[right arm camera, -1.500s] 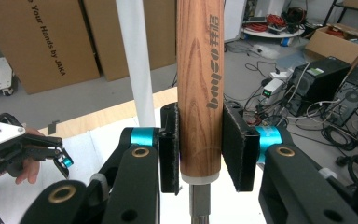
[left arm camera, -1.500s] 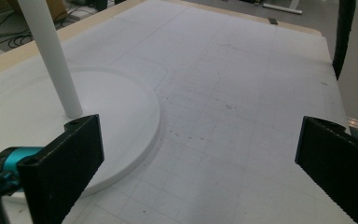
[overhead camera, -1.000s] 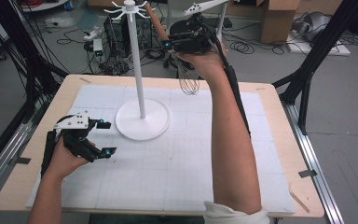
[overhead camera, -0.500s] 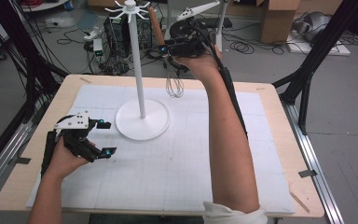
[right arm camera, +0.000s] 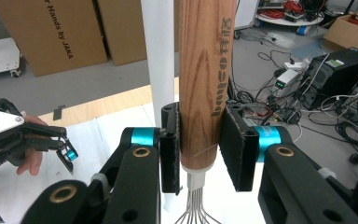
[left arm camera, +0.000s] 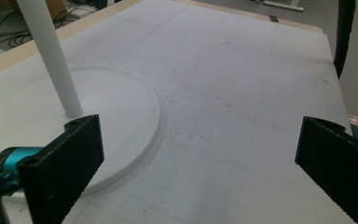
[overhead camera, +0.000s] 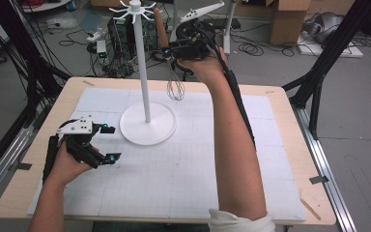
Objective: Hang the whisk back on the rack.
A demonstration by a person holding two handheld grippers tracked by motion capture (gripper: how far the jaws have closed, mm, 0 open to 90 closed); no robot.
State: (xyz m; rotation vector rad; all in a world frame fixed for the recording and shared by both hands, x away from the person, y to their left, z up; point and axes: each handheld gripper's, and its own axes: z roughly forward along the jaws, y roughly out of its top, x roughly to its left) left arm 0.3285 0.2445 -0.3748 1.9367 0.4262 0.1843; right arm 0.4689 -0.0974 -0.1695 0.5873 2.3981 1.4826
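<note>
Cables, cardboard boxes and electronic gear are seen on the grey floor beyond a wooden table (overhead camera: 290,125), on which a white gridded mat (overhead camera: 183,174) is spread. On the mat a white stand (overhead camera: 147,123) is set, made of a round base and a tall upright pole that is topped by short radiating hooks. A whisk (overhead camera: 166,53) with a wooden handle is held upright in the air beside the upper part of the pole, close to it at the far side of the table; its wire loops hang downward above the mat's far edge, and its handle reaches up near the hooks. The right tongs (overhead camera: 174,48) are clamped on the lower part of that wooden handle, and in the right gripper view the two black pads (right arm camera: 235,147) are seen pressed against the handle (right arm camera: 200,84) from either side, with the wire end just below them and the white pole directly behind. The left tongs (overhead camera: 107,143) are held low over the mat at the near left, just beside the stand's base, with the jaws spread wide apart and nothing between them; in the left gripper view the base (left arm camera: 121,121) is seen close to one jaw.
</note>
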